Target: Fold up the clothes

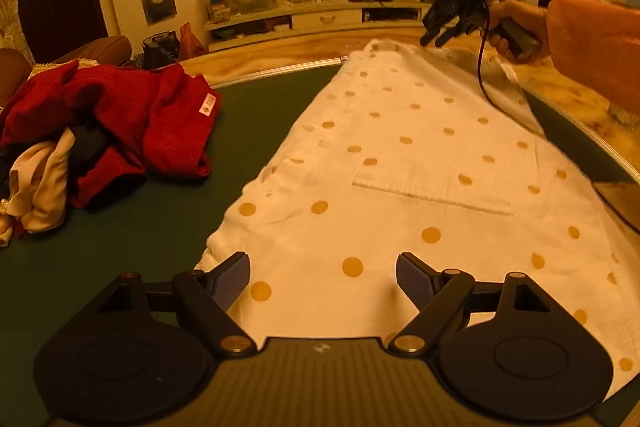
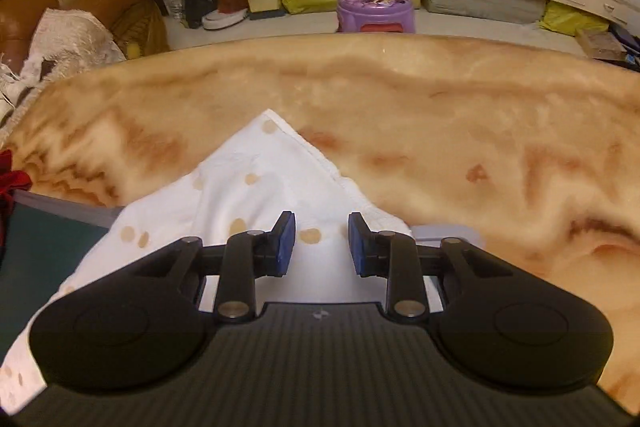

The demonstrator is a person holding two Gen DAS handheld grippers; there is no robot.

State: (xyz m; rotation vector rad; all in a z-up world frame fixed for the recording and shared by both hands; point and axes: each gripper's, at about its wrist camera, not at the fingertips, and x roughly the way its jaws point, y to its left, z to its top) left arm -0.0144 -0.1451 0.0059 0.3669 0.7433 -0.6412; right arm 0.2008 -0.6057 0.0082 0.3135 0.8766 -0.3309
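On the green mat [image 1: 160,227], the white dotted garment [image 1: 400,167] lies flat for folding. Left gripper [image 1: 323,277] hangs spread wide over its near hem; right gripper [image 2: 322,243], part-open and seemingly gripping nothing, hovers at the far corner.

Both wrist views overlook the dotted garment [image 1: 400,163] closely.

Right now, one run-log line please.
garment: white dotted shirt flat on table | left gripper: open, empty | right gripper: open, over shirt corner
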